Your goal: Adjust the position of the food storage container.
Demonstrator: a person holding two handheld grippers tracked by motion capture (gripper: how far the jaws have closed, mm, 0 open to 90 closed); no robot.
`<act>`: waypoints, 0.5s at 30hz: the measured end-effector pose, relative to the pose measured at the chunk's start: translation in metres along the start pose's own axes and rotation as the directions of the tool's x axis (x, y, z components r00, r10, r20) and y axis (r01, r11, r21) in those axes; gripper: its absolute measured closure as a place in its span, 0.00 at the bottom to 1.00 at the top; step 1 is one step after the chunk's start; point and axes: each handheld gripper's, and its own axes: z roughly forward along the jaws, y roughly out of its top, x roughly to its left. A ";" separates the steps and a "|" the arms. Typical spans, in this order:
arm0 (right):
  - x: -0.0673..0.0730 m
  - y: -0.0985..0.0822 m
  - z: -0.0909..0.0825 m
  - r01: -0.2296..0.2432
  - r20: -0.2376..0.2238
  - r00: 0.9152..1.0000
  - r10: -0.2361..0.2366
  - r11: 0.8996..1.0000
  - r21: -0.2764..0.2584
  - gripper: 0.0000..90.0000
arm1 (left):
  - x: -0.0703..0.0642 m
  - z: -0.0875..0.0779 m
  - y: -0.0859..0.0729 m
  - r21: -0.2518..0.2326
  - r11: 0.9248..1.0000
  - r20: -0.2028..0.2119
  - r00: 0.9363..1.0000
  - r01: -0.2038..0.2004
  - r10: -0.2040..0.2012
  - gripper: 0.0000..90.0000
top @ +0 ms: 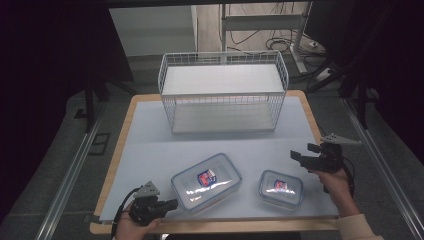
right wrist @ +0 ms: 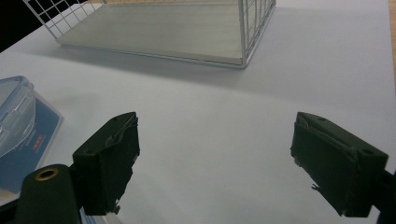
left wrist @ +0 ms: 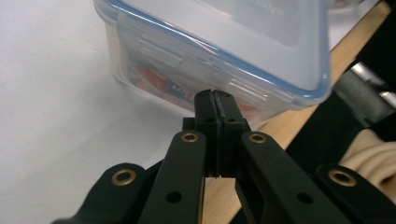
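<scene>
A large clear container (top: 206,181) with a blue-rimmed lid lies at the front centre of the pale mat. A smaller container (top: 281,188) of the same kind lies to its right. My left gripper (top: 171,203) is at the large one's front-left side. In the left gripper view, my left gripper (left wrist: 215,95) is shut with nothing between the jaws. Its tips are right at the container (left wrist: 224,42) wall under a lid flap; I cannot tell if they touch. My right gripper (top: 300,157) hovers open above the mat, right of the small container. The right gripper (right wrist: 215,158) is empty.
A white wire two-tier shelf (top: 223,92) stands at the back of the mat, and its lower tier (right wrist: 154,32) lies ahead of the right gripper. A container's lid corner (right wrist: 14,116) sits at that view's left edge. The wooden table edge (left wrist: 275,135) runs close behind the left gripper.
</scene>
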 end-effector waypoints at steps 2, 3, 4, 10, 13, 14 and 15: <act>0.000 0.000 0.000 -0.002 0.000 1.000 0.002 1.000 0.000 0.17 | 0.001 0.001 0.000 -0.004 1.000 0.005 1.000 0.013 -0.013 1.00; 0.000 0.000 0.000 -0.002 0.000 1.000 0.002 1.000 0.000 0.17 | 0.002 0.001 0.001 -0.006 1.000 0.009 1.000 0.017 -0.017 1.00; 0.000 0.000 0.000 -0.001 -0.001 1.000 0.001 1.000 0.002 0.17 | 0.003 0.001 0.001 -0.006 1.000 0.007 1.000 0.020 -0.020 1.00; -0.001 0.000 0.000 -0.002 0.000 1.000 0.002 1.000 0.002 0.17 | 0.003 0.006 0.006 -0.007 1.000 0.008 1.000 0.025 -0.025 1.00; 0.000 0.000 0.000 -0.005 -0.001 1.000 0.005 1.000 -0.001 0.17 | 0.002 0.010 0.011 -0.004 1.000 0.008 1.000 0.021 -0.021 1.00; 0.000 0.000 0.000 -0.005 0.000 1.000 0.005 1.000 -0.001 0.17 | 0.002 0.012 0.013 -0.003 1.000 0.008 1.000 0.021 -0.021 1.00; 0.000 0.000 -0.001 -0.001 -0.003 1.000 0.001 1.000 -0.002 0.17 | 0.001 0.015 0.016 -0.003 1.000 0.007 1.000 0.020 -0.020 1.00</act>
